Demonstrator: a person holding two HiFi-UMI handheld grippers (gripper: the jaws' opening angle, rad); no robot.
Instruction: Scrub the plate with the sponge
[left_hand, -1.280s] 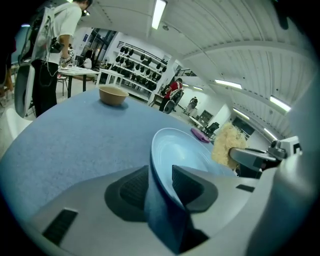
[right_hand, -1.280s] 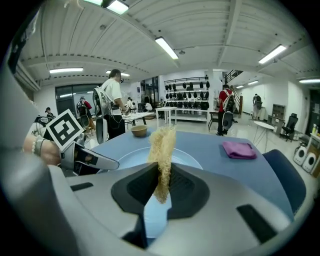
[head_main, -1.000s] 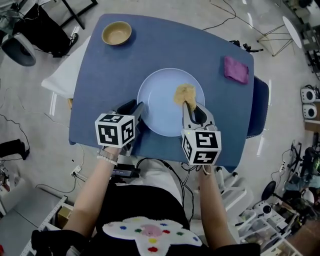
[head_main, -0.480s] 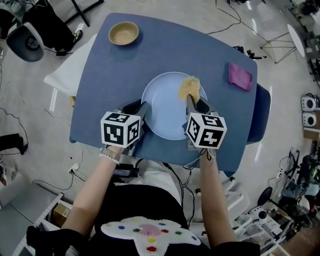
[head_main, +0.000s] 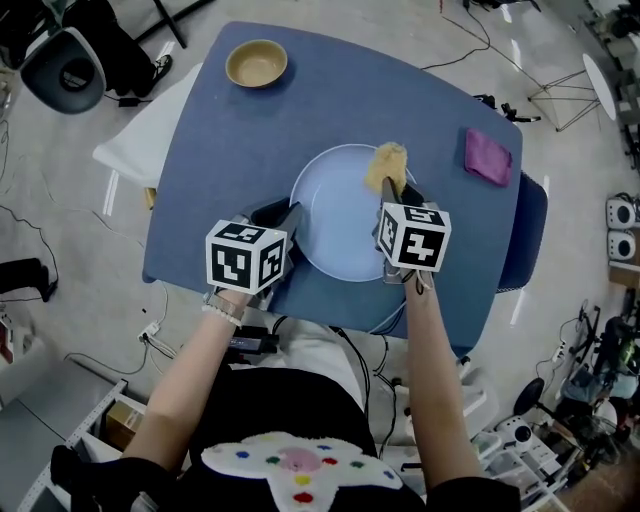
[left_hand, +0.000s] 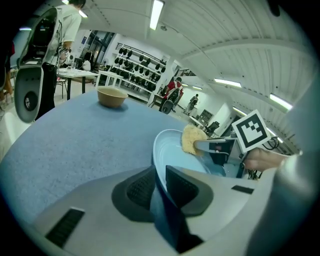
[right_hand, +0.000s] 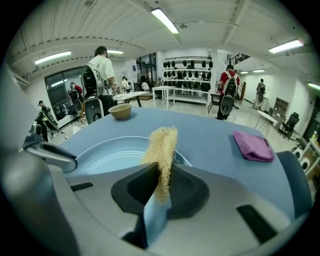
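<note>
**Desk:** Where does the job stand?

**Photographer:** Mid-scrub, by the look of it. The plate sits in the middle of the surface, nearer its front edge. The left tongs have just been closing and now pinch the plate's near-left rim, which shows plainly between the jaws. The right tongs are clamped on the sponge, which stands on edge at the plate's far-right rim.

**Desk:** Is the sponge working the plate?

**Photographer:** It appears to touch the rim there, but I cannot tell how hard it presses. I can make out no dirt or suds on the plate, so how much is done is a guess.

**Desk:** And next?

**Photographer:** Probably a sweep of the sponge back across the plate's middle, pressed down. The left tongs would need to hold the rim firm so the plate neither slides nor tips. A bowl at the far-left corner and a cloth by the right edge lie well apart from the work.
</note>
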